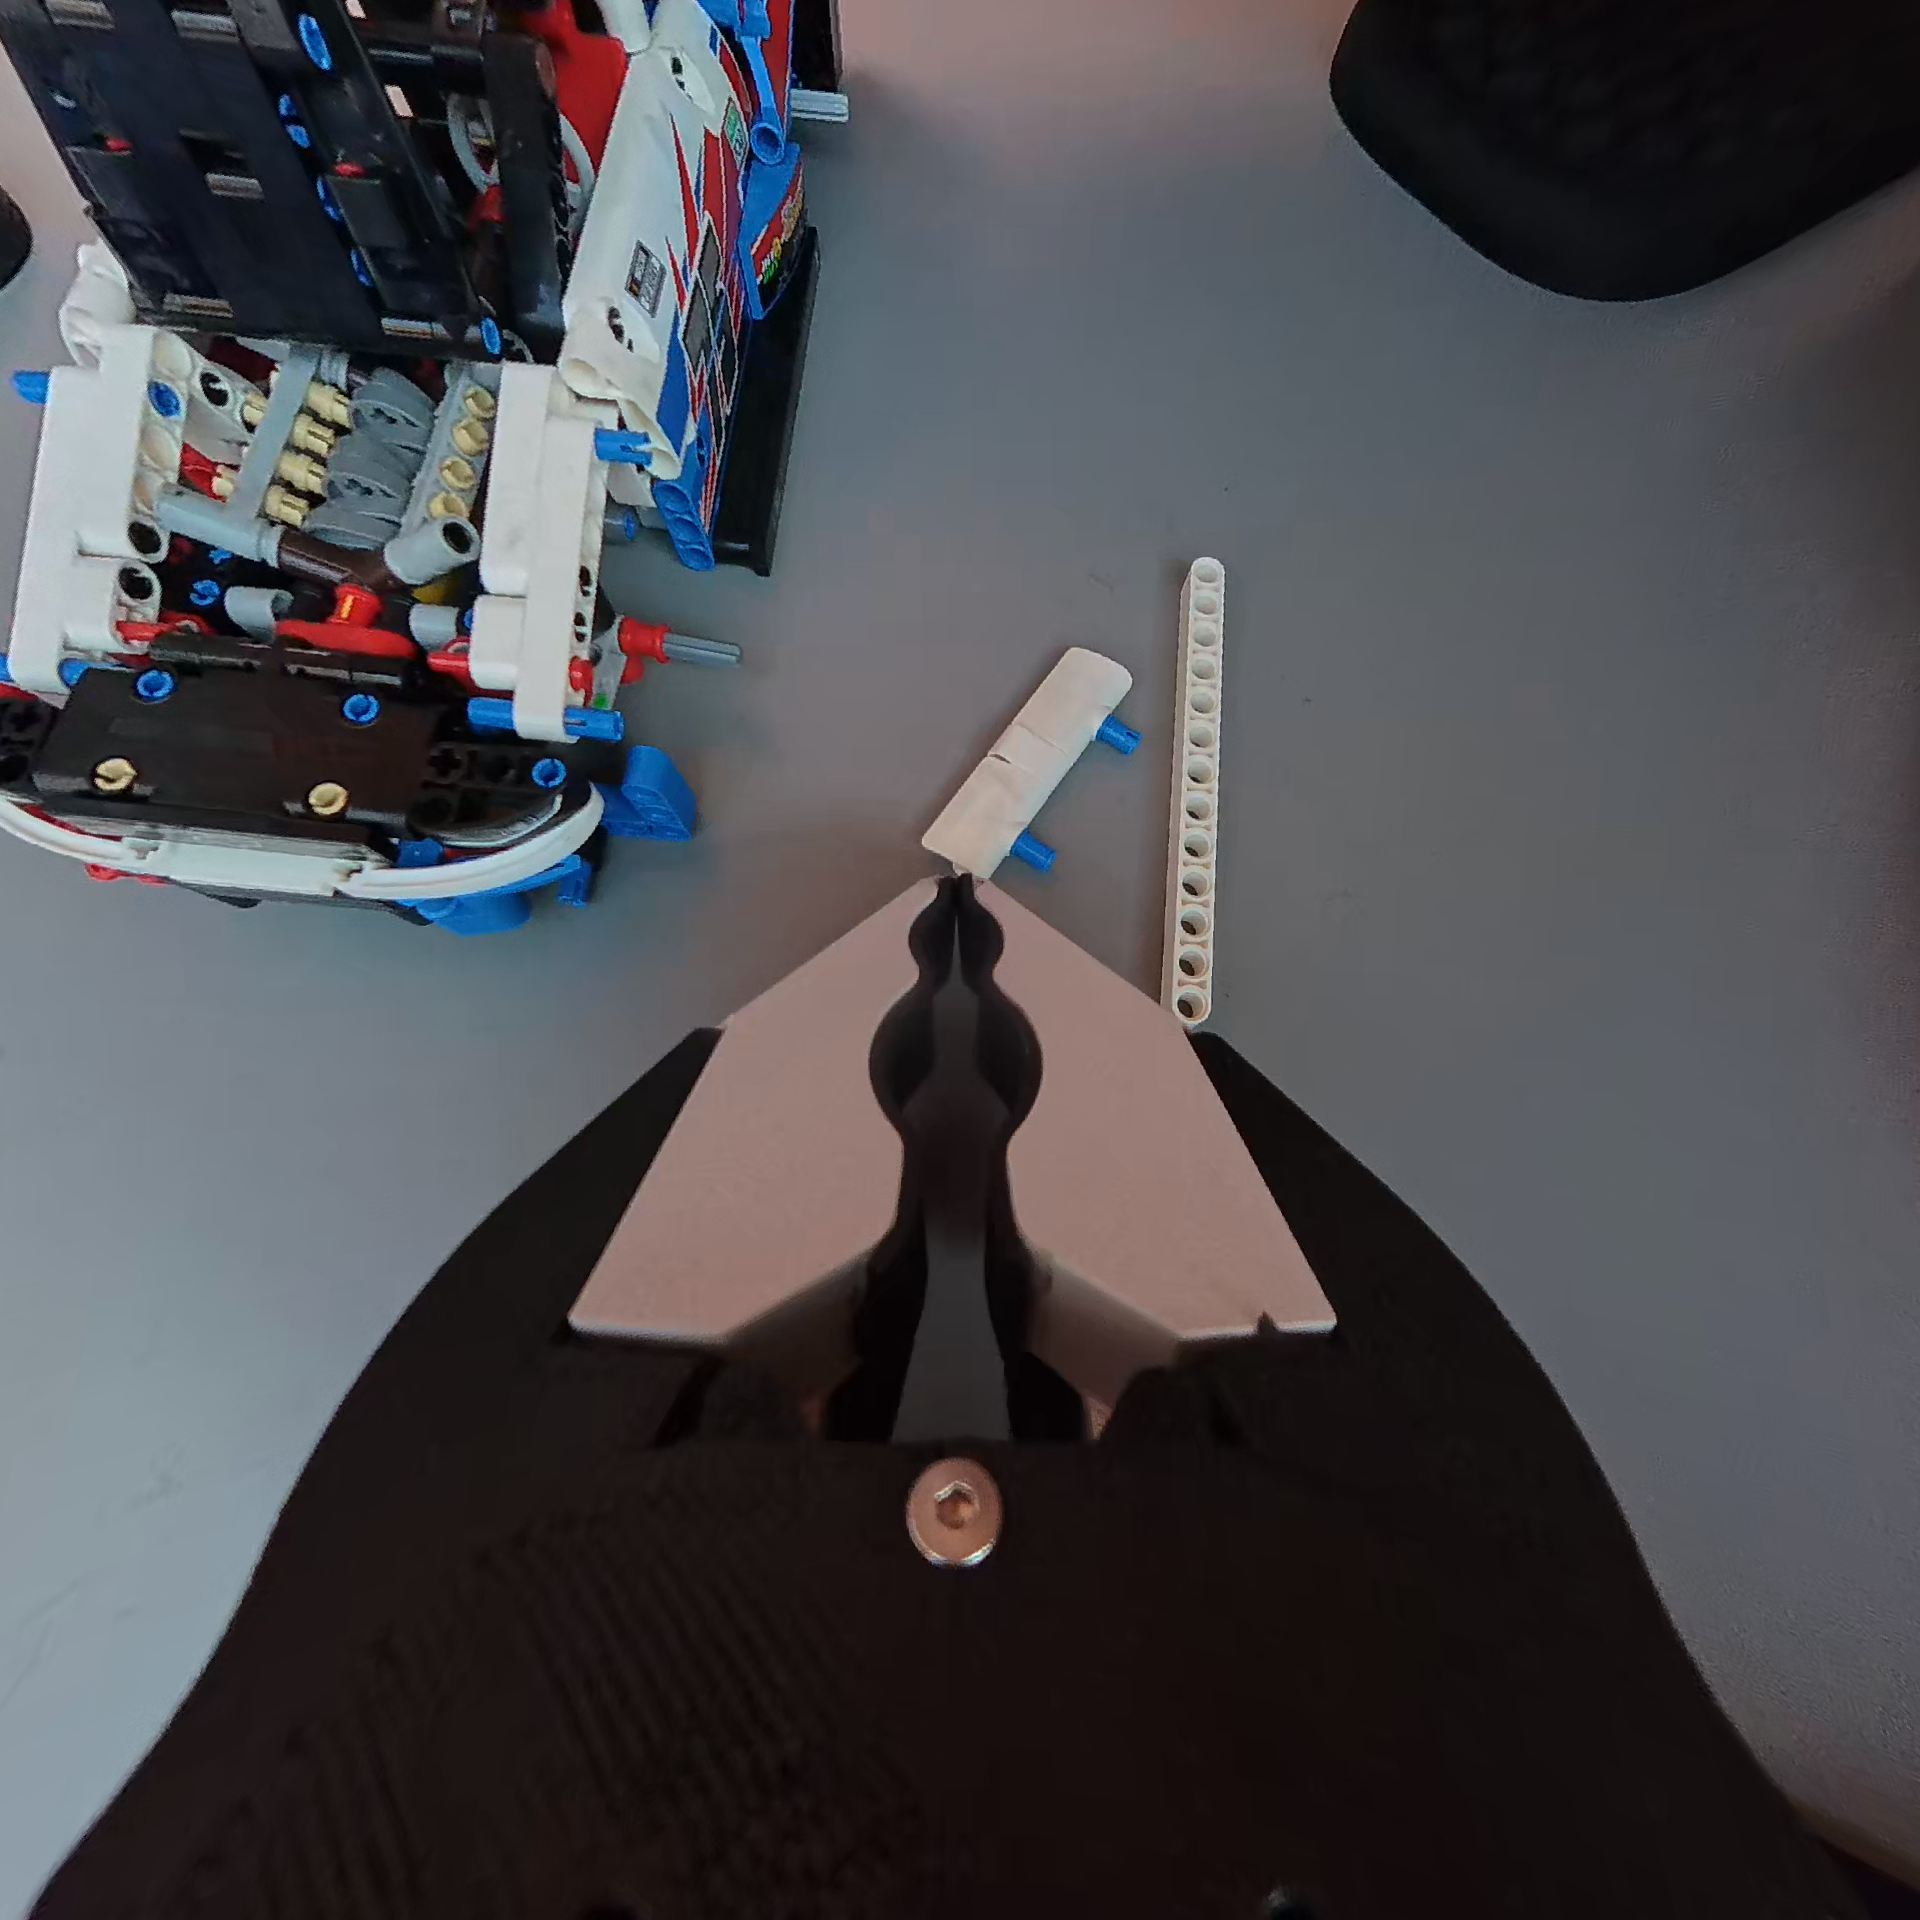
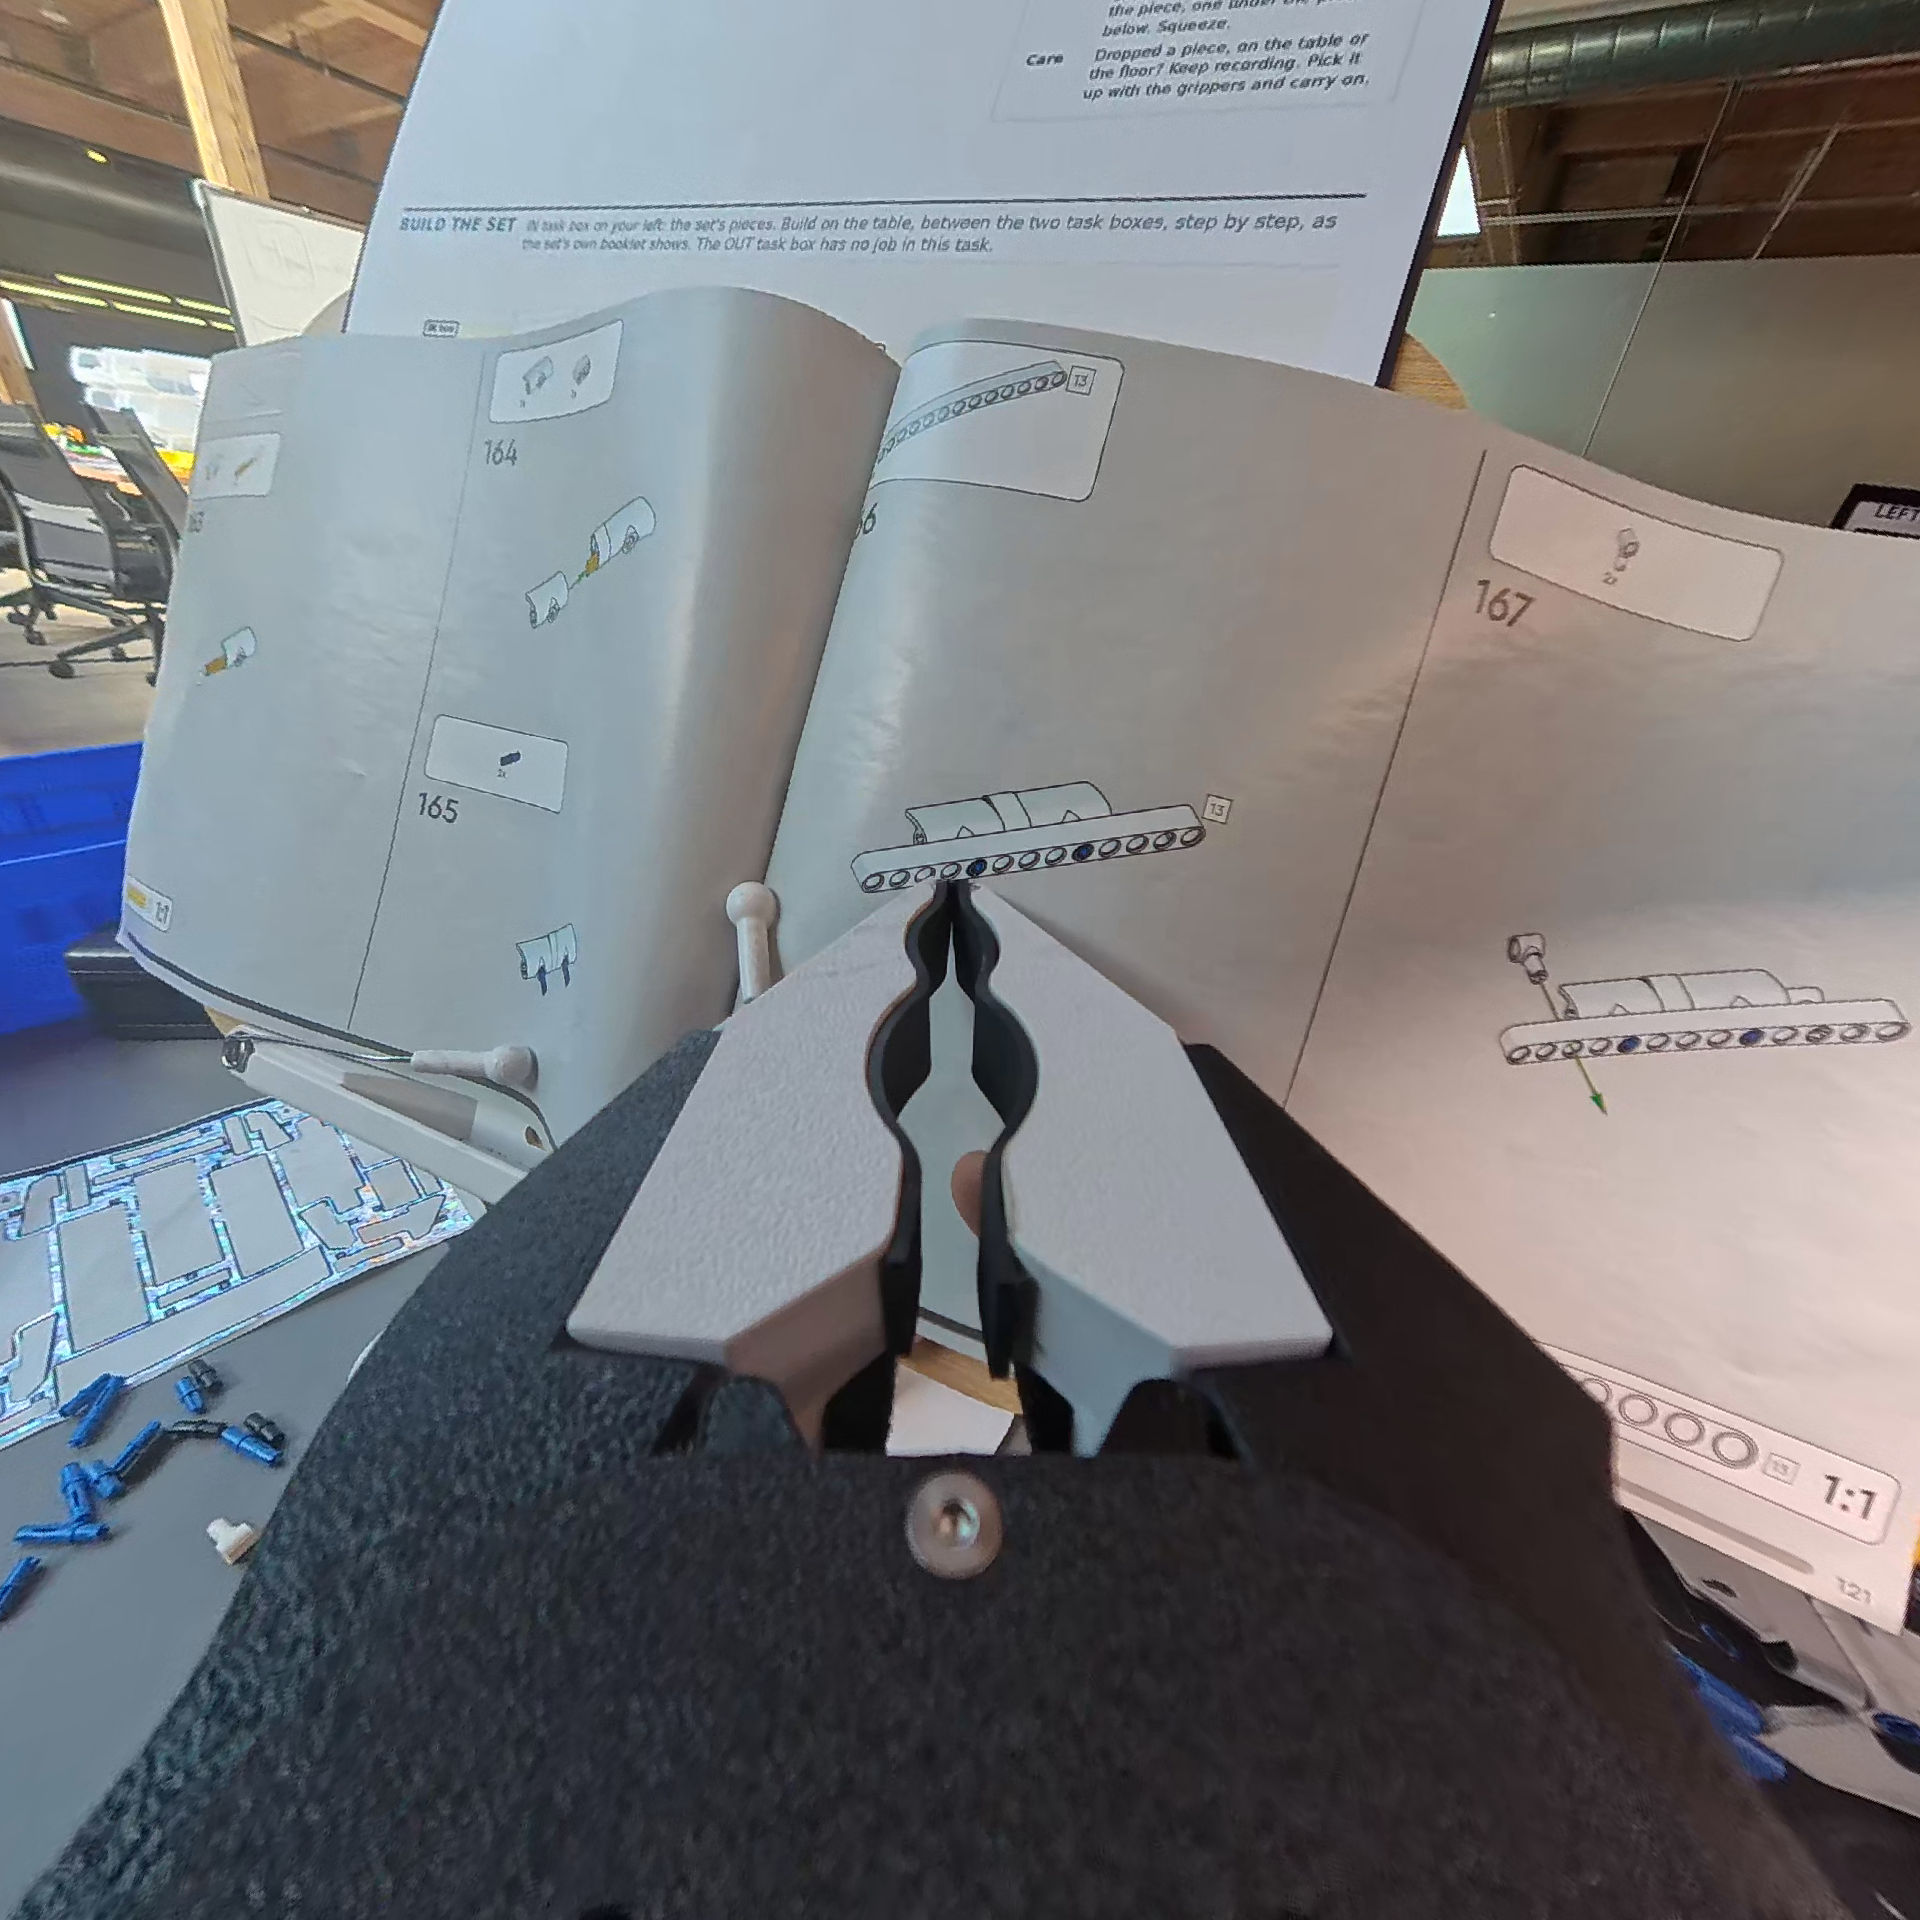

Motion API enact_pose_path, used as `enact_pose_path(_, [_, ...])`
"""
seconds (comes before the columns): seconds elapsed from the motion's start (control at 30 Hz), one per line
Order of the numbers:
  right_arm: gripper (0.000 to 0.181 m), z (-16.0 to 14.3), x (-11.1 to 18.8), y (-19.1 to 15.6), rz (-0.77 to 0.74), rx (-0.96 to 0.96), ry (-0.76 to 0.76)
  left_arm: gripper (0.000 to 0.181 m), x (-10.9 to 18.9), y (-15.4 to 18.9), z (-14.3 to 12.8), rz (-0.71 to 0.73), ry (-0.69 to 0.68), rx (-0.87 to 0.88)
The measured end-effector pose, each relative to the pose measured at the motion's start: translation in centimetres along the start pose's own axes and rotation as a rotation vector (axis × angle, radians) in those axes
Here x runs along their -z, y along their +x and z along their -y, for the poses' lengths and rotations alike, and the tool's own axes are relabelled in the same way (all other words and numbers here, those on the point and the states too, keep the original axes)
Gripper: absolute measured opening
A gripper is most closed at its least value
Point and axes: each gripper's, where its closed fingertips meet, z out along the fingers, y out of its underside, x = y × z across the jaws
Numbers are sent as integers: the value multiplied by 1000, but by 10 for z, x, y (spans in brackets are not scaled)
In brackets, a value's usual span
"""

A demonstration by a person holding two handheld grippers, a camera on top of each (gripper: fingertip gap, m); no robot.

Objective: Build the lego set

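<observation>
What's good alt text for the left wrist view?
The left gripper, jaws shut and empty, points at a small white assembly with two blue pins, lying on a grey table beside a long white beam. The partly built Lego vehicle stands upper left.

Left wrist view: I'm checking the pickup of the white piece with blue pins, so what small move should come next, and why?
Probably open the jaws first. The left gripper is shut, its tips right at the near end of the white piece, which lies loose on the table beside the long white beam. Shut jaws cannot straddle it.
</observation>
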Motion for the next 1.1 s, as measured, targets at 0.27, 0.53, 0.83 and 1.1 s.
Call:
enact_pose_path(0.27, [0, -1, -1, 0, 1, 15, -11, 0, 0, 0, 0, 0, -1, 0])
enact_pose_path(0.53, [0, 1, -2, 4, -14, 11, -8, 0, 0, 0, 0, 1, -3, -5])
enact_pose_path(0.83, [0, 22, 26, -25, 73, 22, 53, 0, 1, 0, 0, -2, 3, 3])
enact_pose_path(1.1, [3, -26, 170, -196, 661, 117, -191, 12, 2, -1, 3, 4, 20, -15])
